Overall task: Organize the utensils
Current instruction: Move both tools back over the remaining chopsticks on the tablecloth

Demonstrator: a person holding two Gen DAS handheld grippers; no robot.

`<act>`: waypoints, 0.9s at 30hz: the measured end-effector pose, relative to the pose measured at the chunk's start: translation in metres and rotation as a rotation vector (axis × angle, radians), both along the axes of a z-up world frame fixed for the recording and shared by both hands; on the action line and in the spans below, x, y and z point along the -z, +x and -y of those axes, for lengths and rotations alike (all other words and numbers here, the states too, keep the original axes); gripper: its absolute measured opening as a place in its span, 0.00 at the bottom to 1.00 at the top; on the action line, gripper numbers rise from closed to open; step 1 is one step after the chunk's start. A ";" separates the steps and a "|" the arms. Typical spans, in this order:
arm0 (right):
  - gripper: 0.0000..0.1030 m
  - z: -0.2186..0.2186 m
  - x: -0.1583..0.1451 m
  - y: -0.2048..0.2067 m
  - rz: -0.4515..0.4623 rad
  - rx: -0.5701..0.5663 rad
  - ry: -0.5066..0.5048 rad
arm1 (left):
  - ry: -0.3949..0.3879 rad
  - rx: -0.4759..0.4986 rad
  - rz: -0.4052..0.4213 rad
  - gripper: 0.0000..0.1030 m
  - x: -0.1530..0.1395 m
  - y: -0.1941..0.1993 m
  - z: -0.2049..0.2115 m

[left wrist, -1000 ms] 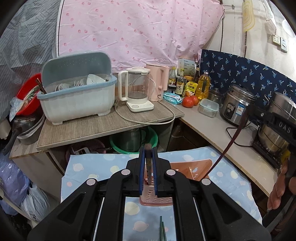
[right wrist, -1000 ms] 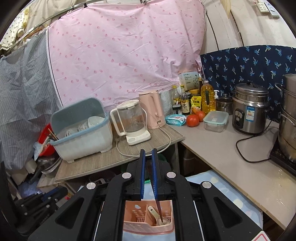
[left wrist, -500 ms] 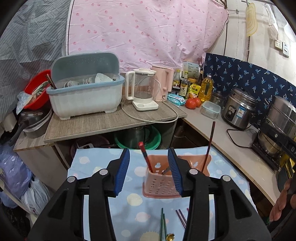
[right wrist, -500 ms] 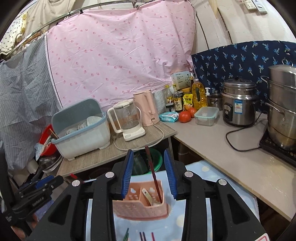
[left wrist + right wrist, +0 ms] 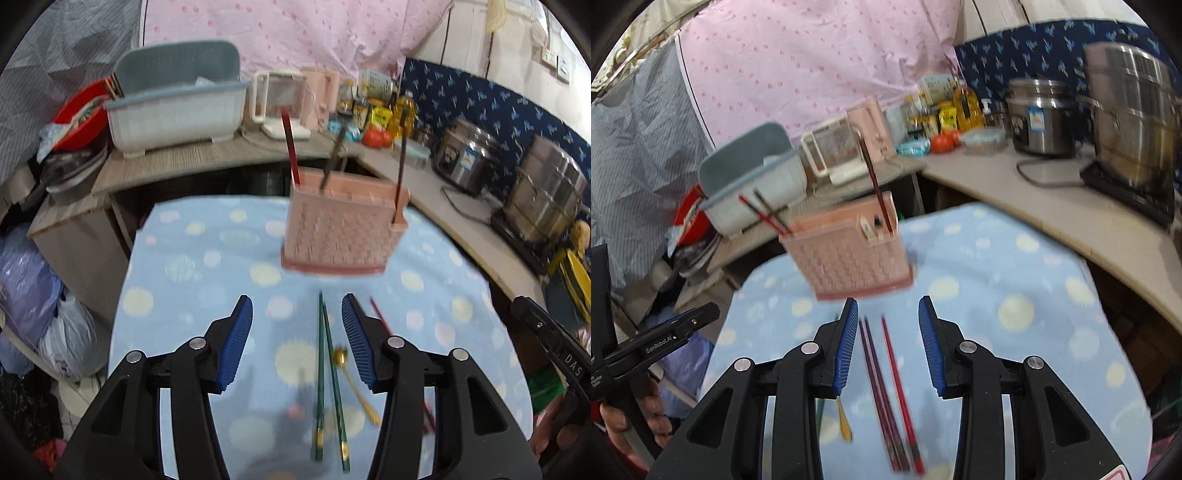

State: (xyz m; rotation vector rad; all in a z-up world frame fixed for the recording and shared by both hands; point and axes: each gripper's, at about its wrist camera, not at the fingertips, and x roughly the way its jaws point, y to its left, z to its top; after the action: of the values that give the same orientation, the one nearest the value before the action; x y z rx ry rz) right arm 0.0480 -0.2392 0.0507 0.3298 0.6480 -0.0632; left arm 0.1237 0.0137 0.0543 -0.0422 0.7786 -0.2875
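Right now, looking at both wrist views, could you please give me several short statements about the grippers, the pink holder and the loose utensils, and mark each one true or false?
1. Both grippers are open and hold nothing. True: the left gripper and the right gripper each show a wide gap between the blue pads.
2. The pink utensil holder is empty. False: several chopsticks stand in it.
3. A pair of green chopsticks lies on the dotted blue cloth in front of the left gripper. True.
4. The gold spoon stands in the holder. False: it lies on the cloth beside the green chopsticks.
5. Dark red chopsticks lie on the cloth in front of the right gripper. True.
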 end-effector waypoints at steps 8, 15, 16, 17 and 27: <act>0.33 -0.014 0.075 -0.043 -0.172 -0.010 0.001 | 0.054 0.047 -0.127 0.47 0.071 -0.048 0.005; 0.33 -0.020 0.104 -0.058 -0.229 -0.020 -0.020 | 0.076 0.049 -0.189 0.46 0.106 -0.066 0.006; 0.33 -0.022 0.107 -0.059 -0.234 -0.025 -0.025 | 0.077 0.048 -0.190 0.46 0.109 -0.068 0.007; 0.33 -0.023 0.108 -0.059 -0.236 -0.027 -0.032 | 0.079 0.050 -0.190 0.46 0.110 -0.068 0.007; 0.30 -0.027 0.124 -0.055 -0.269 -0.038 -0.045 | 0.092 0.046 -0.211 0.44 0.124 -0.067 0.009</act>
State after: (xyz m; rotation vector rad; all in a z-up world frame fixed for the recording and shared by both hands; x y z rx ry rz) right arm -0.0065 -0.2126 -0.0734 0.2675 0.9175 -0.0866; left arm 0.0566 0.0044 -0.0696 0.0327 1.0021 -0.2940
